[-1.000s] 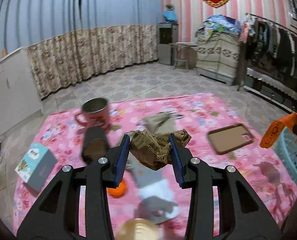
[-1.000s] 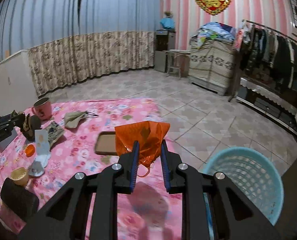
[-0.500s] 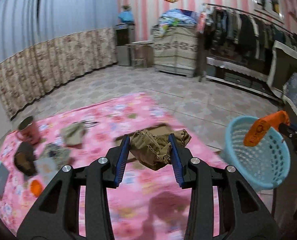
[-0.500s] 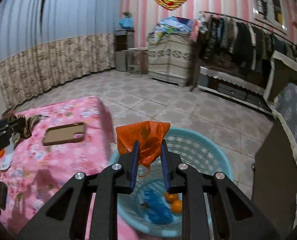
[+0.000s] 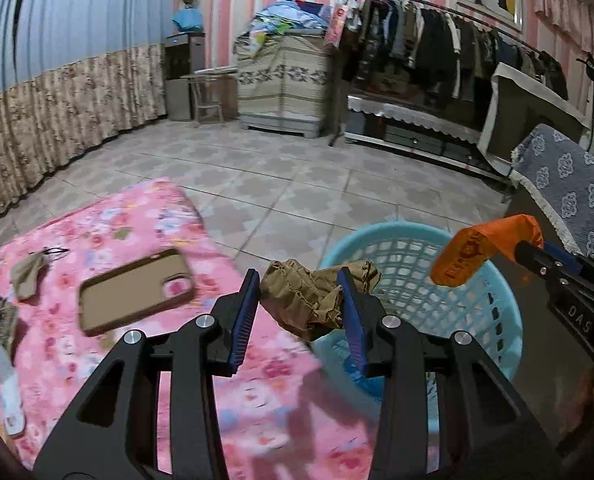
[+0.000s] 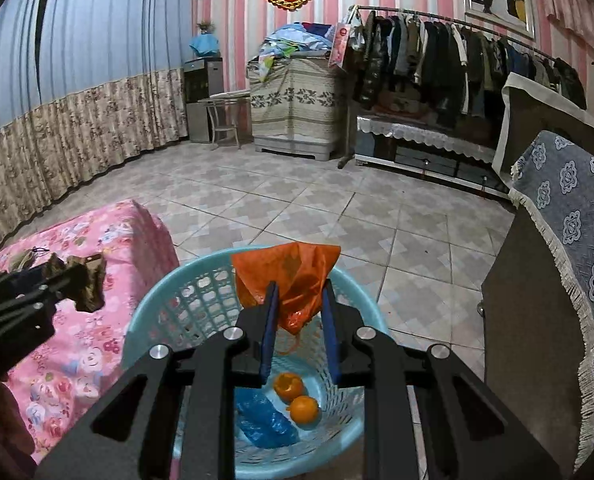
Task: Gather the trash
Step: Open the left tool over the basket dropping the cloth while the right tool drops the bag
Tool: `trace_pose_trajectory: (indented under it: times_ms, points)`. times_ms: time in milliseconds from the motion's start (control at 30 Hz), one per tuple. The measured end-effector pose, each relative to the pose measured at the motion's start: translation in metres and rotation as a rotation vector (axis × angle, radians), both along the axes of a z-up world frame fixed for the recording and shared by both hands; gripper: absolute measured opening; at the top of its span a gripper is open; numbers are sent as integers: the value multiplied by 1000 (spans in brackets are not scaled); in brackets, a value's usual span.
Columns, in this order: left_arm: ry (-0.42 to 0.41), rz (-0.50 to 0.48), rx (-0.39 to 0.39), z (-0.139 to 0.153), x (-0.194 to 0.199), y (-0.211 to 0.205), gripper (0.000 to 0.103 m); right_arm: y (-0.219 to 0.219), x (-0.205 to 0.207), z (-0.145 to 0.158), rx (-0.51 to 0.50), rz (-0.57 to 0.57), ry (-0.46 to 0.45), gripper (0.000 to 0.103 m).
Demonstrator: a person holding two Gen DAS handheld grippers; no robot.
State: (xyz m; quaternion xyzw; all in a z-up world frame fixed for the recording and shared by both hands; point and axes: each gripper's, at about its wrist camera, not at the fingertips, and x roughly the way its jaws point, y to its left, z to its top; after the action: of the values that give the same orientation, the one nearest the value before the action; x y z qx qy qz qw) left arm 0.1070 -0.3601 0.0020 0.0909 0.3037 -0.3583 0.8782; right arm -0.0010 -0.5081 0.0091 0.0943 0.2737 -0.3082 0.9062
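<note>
While both tongs grip trash, right tongs point(image 6: 297, 330) w/ orange bag point(image 6: 287, 280) over basket point(image 6: 153, 312), left tongs point(image 5: 299, 312) w/ brown paper point(image 5: 309, 300) approaching, drops remain.

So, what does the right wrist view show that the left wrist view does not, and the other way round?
Only the right wrist view shows the basket's bottom: two orange pieces and a blue wrapper. Only the left wrist view shows the phone case on the pink cloth. Both show the blue basket, the right gripper shut on the orange bag and the left gripper shut on the brown paper.
</note>
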Motion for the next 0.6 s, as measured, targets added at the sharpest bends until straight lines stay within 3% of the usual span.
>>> trace_pose_trajectory:
  times_ms: [233, 300, 367, 600]
  points:
    - [50, -60, -2, -9, 5, -33, 41, -10, -1, -4, 15, -18, 6, 22]
    - [46, -54, 2, -9, 7, -38, 49, -13, -2, -5, 18, -22, 7, 22]
    - [38, -46, 9, -9, 7, -41, 71, -14, -2, -6, 20, -26, 12, 22]
    - [-1, 44, -4, 2, 18, -15, 87, -13, 4, -10, 26, -15, 28, 22]
